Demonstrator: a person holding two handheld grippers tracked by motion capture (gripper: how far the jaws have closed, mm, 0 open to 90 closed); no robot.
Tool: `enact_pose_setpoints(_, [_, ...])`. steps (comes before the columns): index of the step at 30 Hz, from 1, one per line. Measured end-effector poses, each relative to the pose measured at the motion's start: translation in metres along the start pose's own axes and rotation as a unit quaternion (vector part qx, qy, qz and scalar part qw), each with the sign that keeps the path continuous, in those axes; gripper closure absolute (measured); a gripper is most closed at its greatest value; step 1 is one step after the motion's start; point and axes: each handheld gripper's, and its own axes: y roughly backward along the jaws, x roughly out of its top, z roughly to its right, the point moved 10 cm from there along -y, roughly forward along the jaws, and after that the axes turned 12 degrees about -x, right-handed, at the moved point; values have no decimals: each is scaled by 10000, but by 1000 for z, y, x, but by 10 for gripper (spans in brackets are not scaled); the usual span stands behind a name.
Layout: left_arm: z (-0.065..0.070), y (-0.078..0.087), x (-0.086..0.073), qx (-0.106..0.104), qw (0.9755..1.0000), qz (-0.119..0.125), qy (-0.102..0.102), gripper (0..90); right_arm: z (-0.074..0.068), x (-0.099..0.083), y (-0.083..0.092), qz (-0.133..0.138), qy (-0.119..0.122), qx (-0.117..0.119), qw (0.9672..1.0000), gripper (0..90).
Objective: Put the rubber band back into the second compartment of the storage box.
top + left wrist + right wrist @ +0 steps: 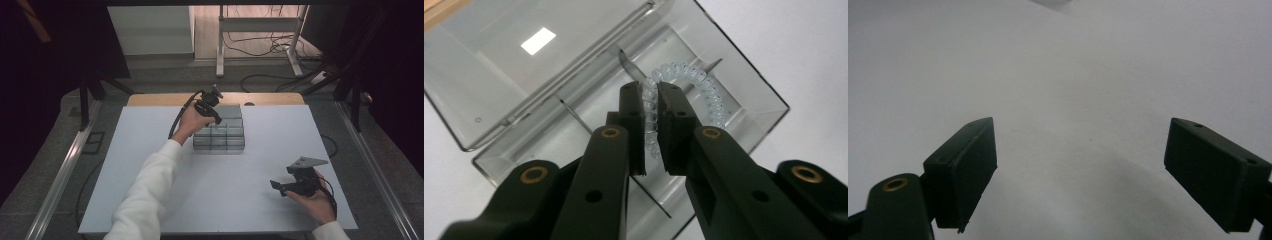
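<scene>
A person is working at a table covered by a white sheet (150, 150), with one gripper in each hand. The left gripper (212, 111) is reaching over a clear plastic compartment box (220, 135) lying near the far middle of the sheet, its lid (499, 65) lying open and flat toward the far wooden edge of the table. In the left gripper view, the left gripper (652, 125) is pinching a clear spiral hair tie (694, 85) between its two black jaws, which are standing nearly together with only the coil's thickness between them. The hair tie is forming an open loop; the gripped side of the loop is running along the jaws' length, while the rest is arching away beyond the jaw tips and curving down toward the box's outer wall. The loop is sitting inside one compartment of the box, beside thin dividers (574, 112); whether it is touching the floor of the compartment cannot be told.

The right gripper (287, 186) is being held low over the near right part of the sheet, well apart from the box, pointing leftward. In the right gripper view, the right gripper (1080, 175) is showing its jaws spread wide with bare white sheet between them
</scene>
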Motion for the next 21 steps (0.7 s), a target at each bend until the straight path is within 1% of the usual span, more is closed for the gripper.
enact_pose_setpoints(4, [-6, 1, 3, 64, 10000, -44, -6, 821, 0, 0, 1, 9, -17, 3, 10000, 141])
enact_pose_setpoints(7, [-12, 1, 7, 75, 9999, -5, 71, 821, 0, 0, 1, 6, -22, 4, 10000, 141])
enact_pose_setpoints(11, [-16, 0, 11, 117, 9999, -55, 82, 820, 0, 0, 1, 8, -23, 9, 10000, 141])
enact_pose_setpoints(14, [-18, -2, 17, 135, 9999, -29, 75, 820, 0, 0, 1, 10, -17, 13, 10000, 141])
enact_pose_setpoints(17, [-19, -5, 18, 140, 9999, -6, 97, 820, 1, 0, 1, 13, -20, 18, 10000, 141])
enact_pose_setpoints(21, [-24, -13, 14, 156, 9997, -104, 126, 820, 1, 0, 1, 20, -19, 16, 10000, 141])
